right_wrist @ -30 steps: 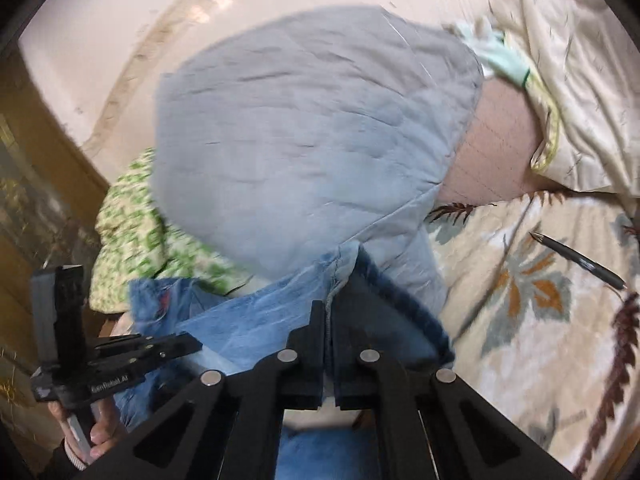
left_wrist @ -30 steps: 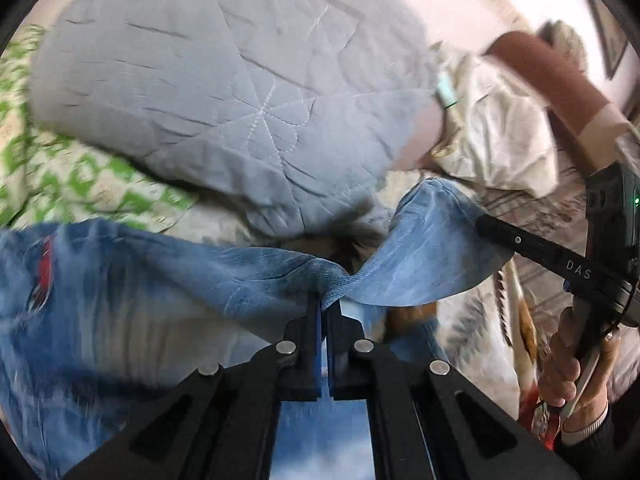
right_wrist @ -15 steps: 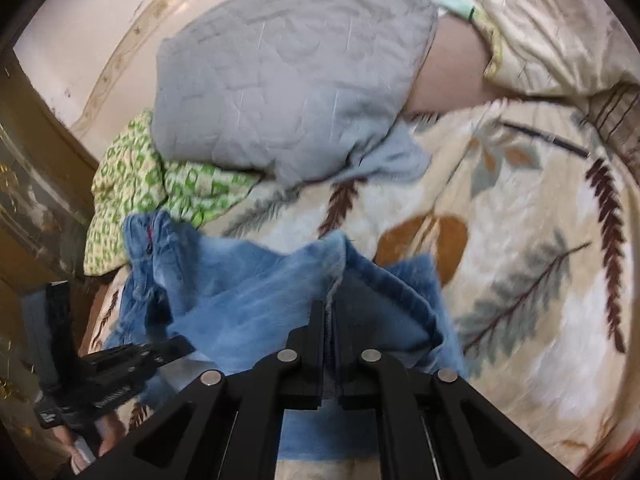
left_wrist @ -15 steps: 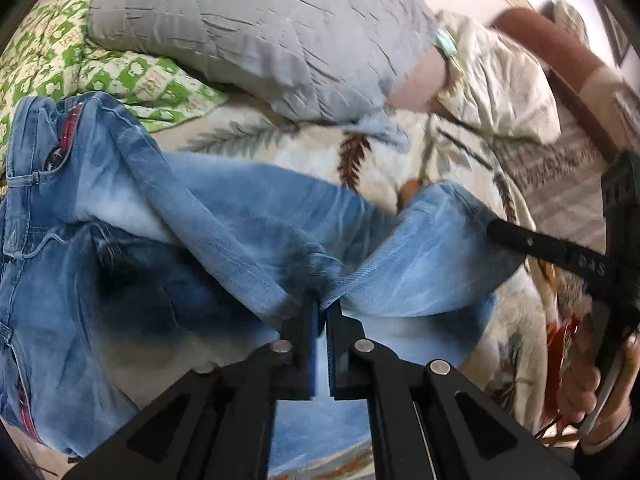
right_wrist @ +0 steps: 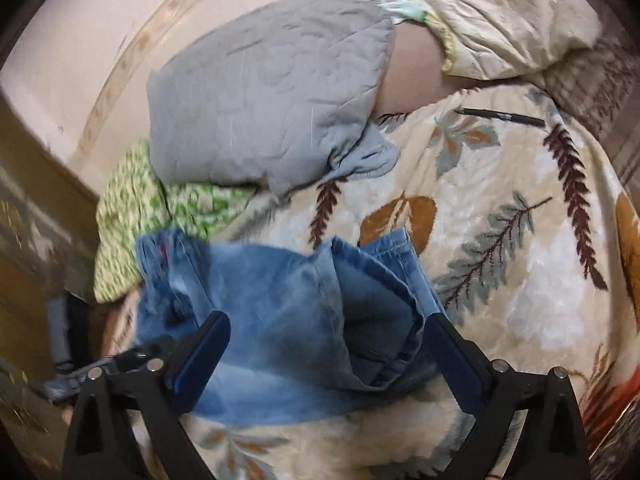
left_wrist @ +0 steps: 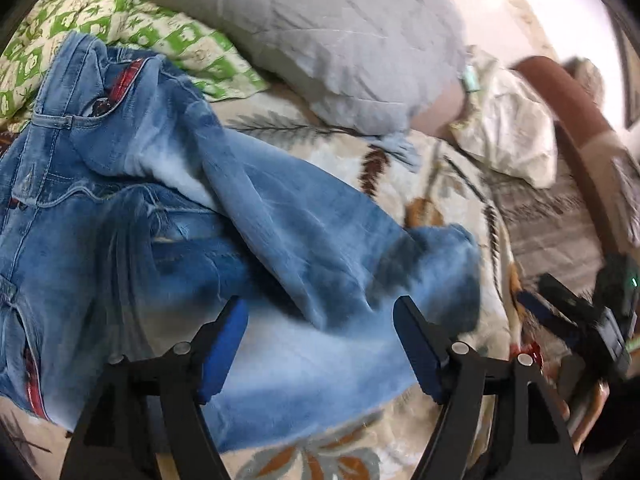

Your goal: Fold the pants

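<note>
The blue jeans (left_wrist: 224, 240) are lying across the middle and left of the left wrist view, on a leaf-print blanket (right_wrist: 520, 280). One leg is sitting doubled over the other, its hem (right_wrist: 384, 248) resting near the centre of the right wrist view, so a first lengthwise fold seems roughly laid, though it is lumpy and skewed. The waistband (left_wrist: 80, 80) is showing at the upper left. The left gripper (left_wrist: 320, 336) is hovering with its jaws spread wide, grasping nothing; the right gripper (right_wrist: 328, 360) is likewise gaping over the denim, empty. What is probably remaining: smoothing the legs and folding hem toward waist. A grey quilted pillow (right_wrist: 272, 112) is occupying the upper centre, and a pen (right_wrist: 500, 117) is lying at the upper right.
</note>
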`<state>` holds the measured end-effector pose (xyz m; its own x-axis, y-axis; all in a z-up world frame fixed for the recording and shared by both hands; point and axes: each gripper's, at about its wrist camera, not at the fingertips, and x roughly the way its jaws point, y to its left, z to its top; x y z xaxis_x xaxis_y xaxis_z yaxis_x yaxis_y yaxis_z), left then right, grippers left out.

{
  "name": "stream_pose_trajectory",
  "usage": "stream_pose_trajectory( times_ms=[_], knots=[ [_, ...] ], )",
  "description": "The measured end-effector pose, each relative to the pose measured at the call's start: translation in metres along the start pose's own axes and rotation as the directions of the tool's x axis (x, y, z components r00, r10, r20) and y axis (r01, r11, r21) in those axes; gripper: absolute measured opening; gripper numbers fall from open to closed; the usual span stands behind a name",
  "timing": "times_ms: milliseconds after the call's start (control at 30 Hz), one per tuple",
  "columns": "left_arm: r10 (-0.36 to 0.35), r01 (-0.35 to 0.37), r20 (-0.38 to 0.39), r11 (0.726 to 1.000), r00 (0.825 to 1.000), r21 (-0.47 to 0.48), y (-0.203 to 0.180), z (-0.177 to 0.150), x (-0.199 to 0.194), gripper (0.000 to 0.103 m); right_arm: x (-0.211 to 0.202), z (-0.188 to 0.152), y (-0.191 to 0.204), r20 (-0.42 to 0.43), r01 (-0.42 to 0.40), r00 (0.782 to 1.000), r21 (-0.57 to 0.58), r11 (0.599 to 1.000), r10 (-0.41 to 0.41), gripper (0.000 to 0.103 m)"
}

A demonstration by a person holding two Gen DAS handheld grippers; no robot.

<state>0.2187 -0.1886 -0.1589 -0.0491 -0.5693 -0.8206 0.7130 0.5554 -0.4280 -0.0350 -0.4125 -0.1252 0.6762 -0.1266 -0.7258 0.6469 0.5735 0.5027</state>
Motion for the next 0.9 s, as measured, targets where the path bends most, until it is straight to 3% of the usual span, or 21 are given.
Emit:
stream_pose_trajectory(
  times_ms=[100, 200, 300, 367, 400, 433, 500, 533, 567, 633, 767, 833, 900],
  knots=[
    [0.041, -0.041, -0.023, 0.999, 0.999, -0.019, -0.001, 0.017, 0.014, 0.076, 0.016, 0.001, -0.011, -0.015, -0.116, 0.993, 0.141, 0.983, 0.119, 0.097],
    [0.108, -0.11, -0.049, 0.994, 0.993, -0.029, -0.001, 0.032, 0.03, 0.076, 0.04, 0.011, -0.012, -0.039, -0.079, 0.996, 0.135, 0.988, 0.085, 0.085],
    [0.143, -0.146, -0.067, 0.988, 0.987, -0.044, 0.004, 0.041, 0.04, 0.075, 0.056, 0.018, -0.011, -0.062, -0.101, 0.992, 0.145, 0.984, 0.111, 0.079],
    [0.157, -0.163, -0.088, 0.985, 0.984, -0.064, 0.008, 0.042, 0.044, 0.075, 0.065, 0.017, -0.013, -0.086, -0.113, 0.988, 0.161, 0.981, 0.128, 0.068],
    [0.156, -0.163, -0.095, 0.984, 0.983, -0.077, 0.009, 0.042, 0.046, 0.068, 0.069, 0.016, -0.013, -0.094, -0.129, 0.985, 0.167, 0.977, 0.146, 0.065],
    [0.157, -0.167, -0.103, 0.982, 0.982, -0.09, 0.01, 0.042, 0.049, 0.06, 0.072, 0.016, -0.012, -0.106, -0.125, 0.984, 0.165, 0.978, 0.144, 0.054],
    [0.178, -0.191, -0.123, 0.976, 0.976, -0.104, 0.012, 0.042, 0.054, 0.021, 0.077, 0.017, -0.012, -0.128, -0.106, 0.984, 0.153, 0.982, 0.126, 0.035],
    [0.2, -0.215, -0.127, 0.97, 0.971, -0.111, 0.014, 0.043, 0.054, 0.013, 0.077, 0.017, -0.011, -0.127, -0.106, 0.984, 0.143, 0.984, 0.125, 0.013],
    [0.217, -0.233, -0.132, 0.964, 0.967, -0.124, 0.017, 0.043, 0.051, 0.006, 0.075, 0.018, -0.011, -0.116, -0.097, 0.987, 0.124, 0.988, 0.112, 0.005],
    [0.177, -0.191, -0.093, 0.965, 0.98, -0.177, 0.019, 0.041, 0.034, 0.003, 0.064, 0.025, -0.009, -0.056, -0.1, 0.993, 0.09, 0.991, 0.105, 0.005],
    [0.134, -0.129, 0.022, 0.978, 0.991, -0.163, -0.002, 0.025, -0.01, 0.002, 0.026, 0.037, 0.002, 0.047, -0.15, 0.988, 0.011, 0.989, 0.15, 0.004],
    [0.097, -0.086, 0.046, 0.978, 0.994, -0.189, -0.005, 0.004, -0.03, 0.002, 0.009, 0.036, 0.004, 0.062, -0.163, 0.985, -0.005, 0.987, 0.163, 0.004],
    [0.119, -0.104, 0.085, 0.981, 0.989, -0.164, -0.01, -0.016, -0.044, 0.002, -0.001, 0.03, 0.005, 0.046, -0.168, 0.984, -0.025, 0.985, 0.169, 0.003]
  ],
)
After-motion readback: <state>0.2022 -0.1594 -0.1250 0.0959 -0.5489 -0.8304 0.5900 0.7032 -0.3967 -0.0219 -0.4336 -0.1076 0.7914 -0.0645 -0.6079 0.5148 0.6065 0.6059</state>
